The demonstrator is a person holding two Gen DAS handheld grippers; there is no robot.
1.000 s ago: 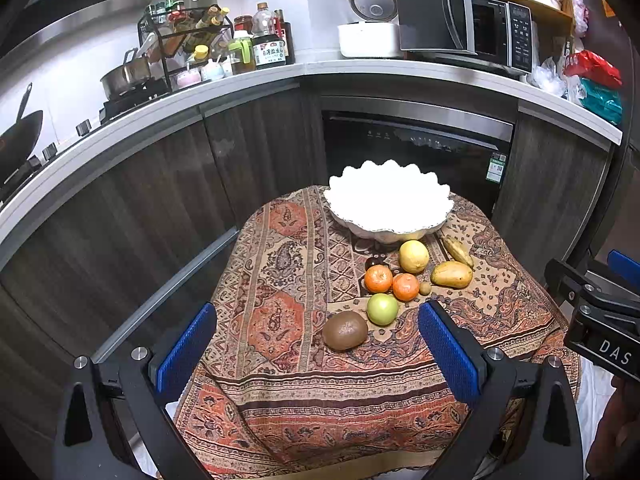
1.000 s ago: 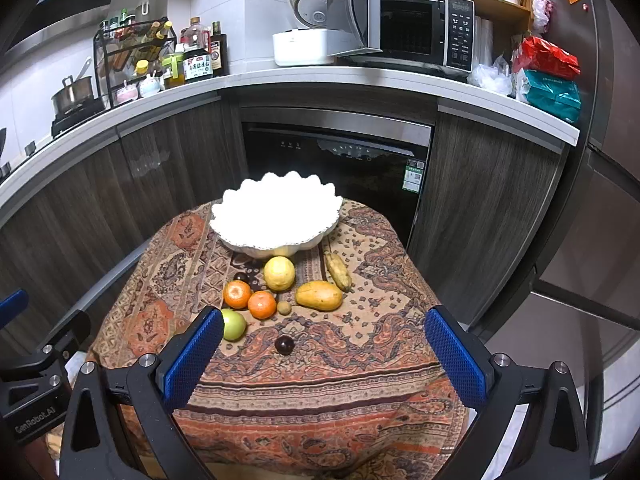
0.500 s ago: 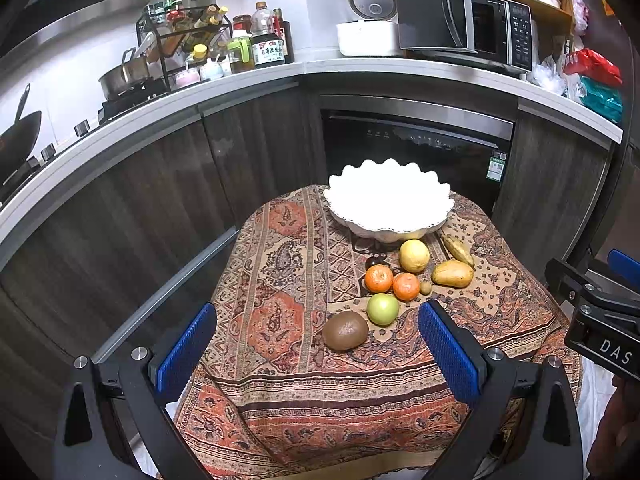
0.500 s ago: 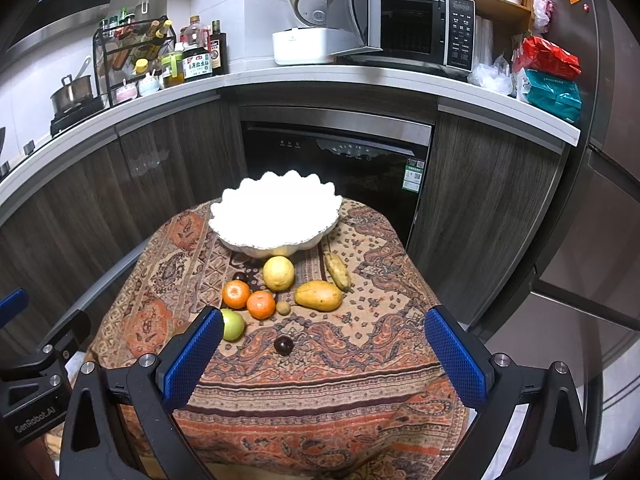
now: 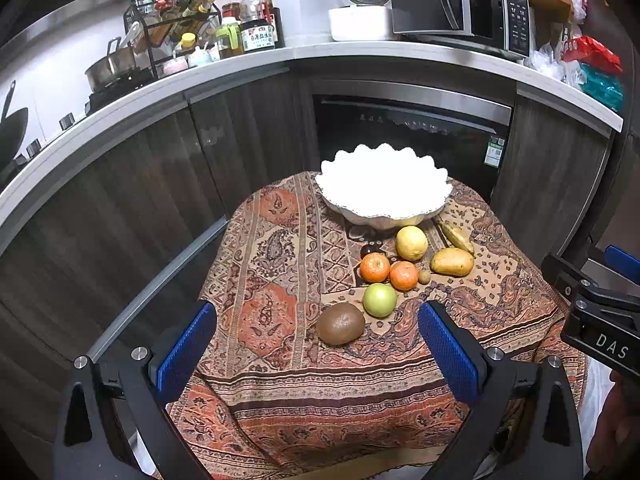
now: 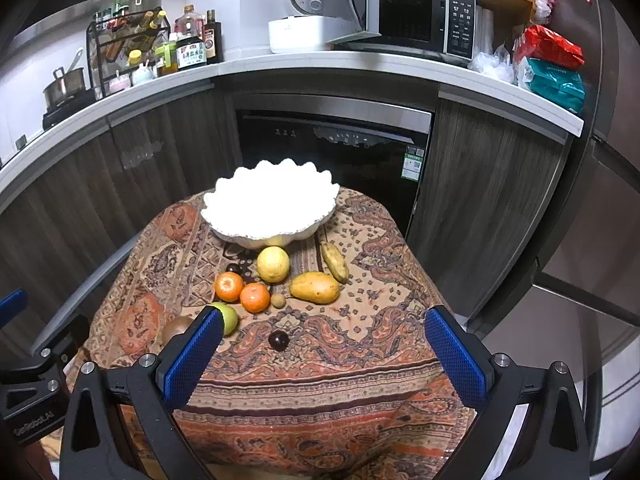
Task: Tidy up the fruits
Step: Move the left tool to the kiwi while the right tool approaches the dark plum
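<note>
Loose fruits [image 5: 404, 264] before white bowl [image 5: 384, 188]

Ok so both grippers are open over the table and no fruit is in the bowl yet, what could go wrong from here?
1. The two orange tangerines, green apple and small tan fruit sit packed together, so closing on one may push the others rolling.
2. The small dark round fruit lies towards the near edge of the draped patterned cloth and might roll off.
3. The white scalloped bowl stands at the far side, so each carry passes over the other fruit.
</note>
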